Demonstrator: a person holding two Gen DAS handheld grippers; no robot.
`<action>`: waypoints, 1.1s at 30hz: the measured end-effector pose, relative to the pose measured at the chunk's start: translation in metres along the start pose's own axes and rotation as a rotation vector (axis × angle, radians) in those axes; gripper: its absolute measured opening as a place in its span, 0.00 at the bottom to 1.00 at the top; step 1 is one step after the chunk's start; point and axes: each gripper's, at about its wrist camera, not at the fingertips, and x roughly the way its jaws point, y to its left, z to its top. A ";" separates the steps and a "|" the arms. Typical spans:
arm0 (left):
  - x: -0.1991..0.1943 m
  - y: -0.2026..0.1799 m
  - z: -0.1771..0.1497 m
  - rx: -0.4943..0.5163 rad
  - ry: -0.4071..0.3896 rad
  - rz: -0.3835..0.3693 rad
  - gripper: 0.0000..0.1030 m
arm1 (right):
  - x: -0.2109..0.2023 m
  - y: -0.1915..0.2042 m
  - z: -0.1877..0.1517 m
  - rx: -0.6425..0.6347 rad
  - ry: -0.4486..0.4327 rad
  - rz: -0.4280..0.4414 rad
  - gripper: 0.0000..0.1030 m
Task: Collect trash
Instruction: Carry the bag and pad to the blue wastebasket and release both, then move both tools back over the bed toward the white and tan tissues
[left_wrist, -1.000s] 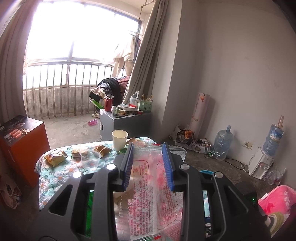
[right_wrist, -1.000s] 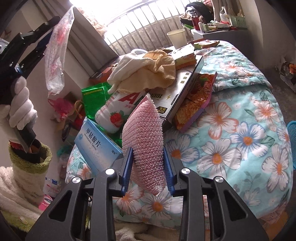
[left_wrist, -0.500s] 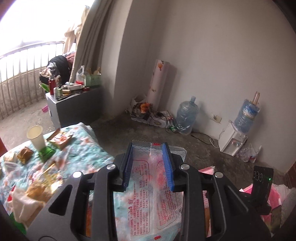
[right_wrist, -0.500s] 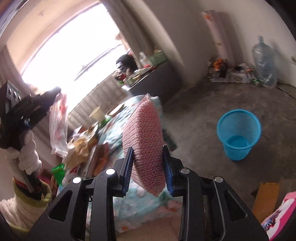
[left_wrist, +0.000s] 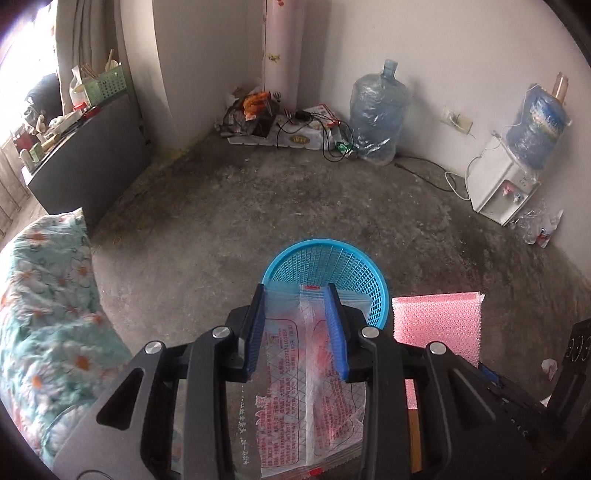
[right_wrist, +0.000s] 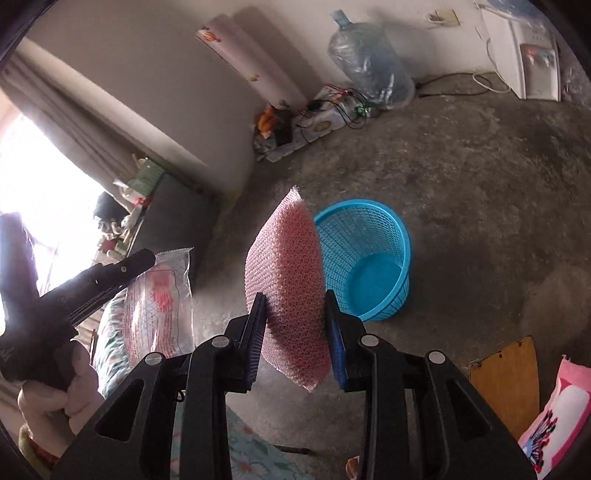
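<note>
Bag in L gripper, sponge in R gripper

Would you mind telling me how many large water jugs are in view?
2. One water jug stands on the floor against the far wall; the other jug sits upturned on the white dispenser at right.

The clear plastic bag carries red printed Chinese text and a grid table, too small and warped to read.
</note>
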 end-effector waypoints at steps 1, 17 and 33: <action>0.019 -0.004 0.004 0.005 0.014 0.003 0.29 | 0.013 -0.004 0.007 0.010 0.013 -0.010 0.30; 0.074 0.032 0.008 -0.142 0.021 0.054 0.70 | 0.129 -0.066 0.037 0.140 0.110 -0.082 0.58; -0.178 0.071 -0.083 0.039 -0.220 -0.156 0.70 | -0.038 0.078 -0.029 -0.409 -0.180 0.014 0.83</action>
